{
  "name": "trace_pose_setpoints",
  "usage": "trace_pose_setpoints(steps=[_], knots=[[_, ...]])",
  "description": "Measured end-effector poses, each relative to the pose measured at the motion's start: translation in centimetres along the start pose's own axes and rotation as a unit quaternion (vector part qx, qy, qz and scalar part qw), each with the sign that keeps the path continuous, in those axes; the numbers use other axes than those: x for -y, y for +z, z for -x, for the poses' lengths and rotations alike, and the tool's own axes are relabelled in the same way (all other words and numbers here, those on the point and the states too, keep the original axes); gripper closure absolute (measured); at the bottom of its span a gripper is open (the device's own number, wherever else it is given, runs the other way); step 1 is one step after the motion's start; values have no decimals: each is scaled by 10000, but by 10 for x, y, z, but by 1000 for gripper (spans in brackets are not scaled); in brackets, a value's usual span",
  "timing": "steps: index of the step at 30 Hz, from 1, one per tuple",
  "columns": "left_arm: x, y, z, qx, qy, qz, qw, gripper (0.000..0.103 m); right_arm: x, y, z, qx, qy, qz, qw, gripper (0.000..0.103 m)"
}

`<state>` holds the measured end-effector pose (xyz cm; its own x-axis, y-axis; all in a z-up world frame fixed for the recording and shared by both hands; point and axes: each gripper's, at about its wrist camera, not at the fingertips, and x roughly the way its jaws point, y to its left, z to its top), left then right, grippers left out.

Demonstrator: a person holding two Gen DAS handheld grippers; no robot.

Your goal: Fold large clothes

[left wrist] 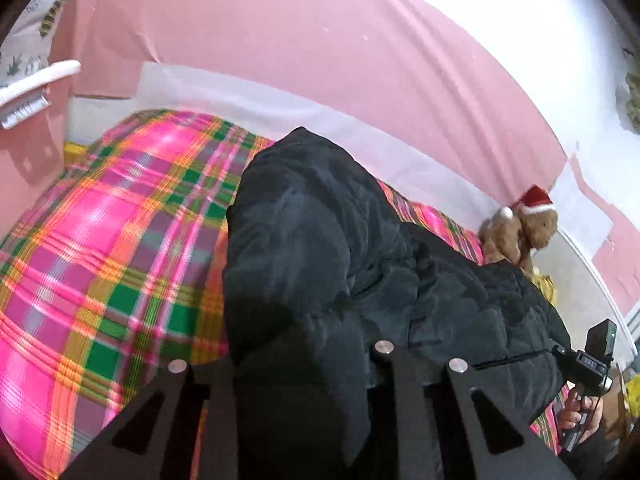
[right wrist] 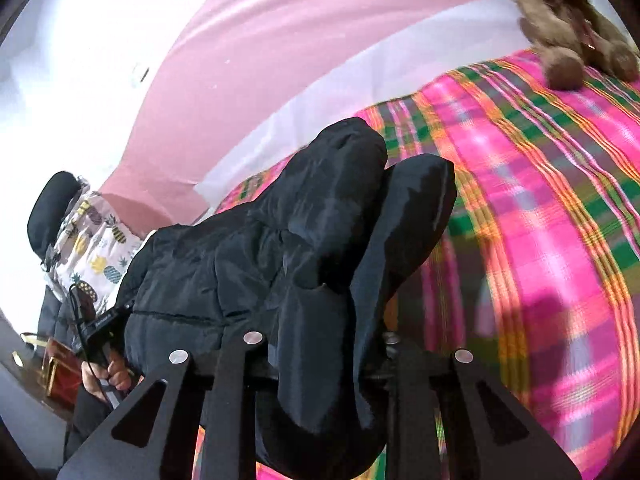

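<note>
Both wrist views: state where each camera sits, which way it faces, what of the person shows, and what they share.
Left wrist: on the left gripper, looking down over the puffy black quilted jacket it holds; the right hand shows.
Right wrist: on the right gripper, jaws shut on that jacket; the left hand shows.
Shared: jacket, pink-green plaid bedspread, brown teddy bear.

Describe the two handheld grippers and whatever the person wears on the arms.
Both the left gripper and right gripper have flat black finger plates with triangular cut-outs and round silver bolt heads. Each has a black pistol-style handle and a thin black cable. Each visible sleeve is dark.
</note>
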<state>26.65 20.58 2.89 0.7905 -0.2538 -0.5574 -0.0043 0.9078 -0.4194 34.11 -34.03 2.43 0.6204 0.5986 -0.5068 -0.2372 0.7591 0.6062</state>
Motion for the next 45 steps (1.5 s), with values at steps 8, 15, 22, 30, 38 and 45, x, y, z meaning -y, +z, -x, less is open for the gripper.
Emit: trace_pose_setpoints(steps=[8, 15, 22, 30, 38, 45], knots=[[-57, 18, -34, -107, 497, 152, 9986, 80, 5, 1, -92, -612, -205, 27, 9979, 78], [-103, -17, -84, -558, 835, 601, 9931, 66, 26, -11, -115, -923, -519, -305, 9939, 55], [-105, -8, -59, -536, 786, 779, 9924, 55, 15, -5, -72, -599, -749, -227, 9951, 48], [-91, -10, -22, 0, 898, 666, 9937, 46, -17, -10, -52, -133, -1053, 345, 9937, 48], [-86, -7, -66, -309, 2123, 59, 9767, 14, -2, -28, -113, -813, -1494, 484, 9842, 48], [-119, -7, -57, -128, 2255, 530, 9727, 9, -4, -30, -104, -681, -1496, 478, 9852, 48]])
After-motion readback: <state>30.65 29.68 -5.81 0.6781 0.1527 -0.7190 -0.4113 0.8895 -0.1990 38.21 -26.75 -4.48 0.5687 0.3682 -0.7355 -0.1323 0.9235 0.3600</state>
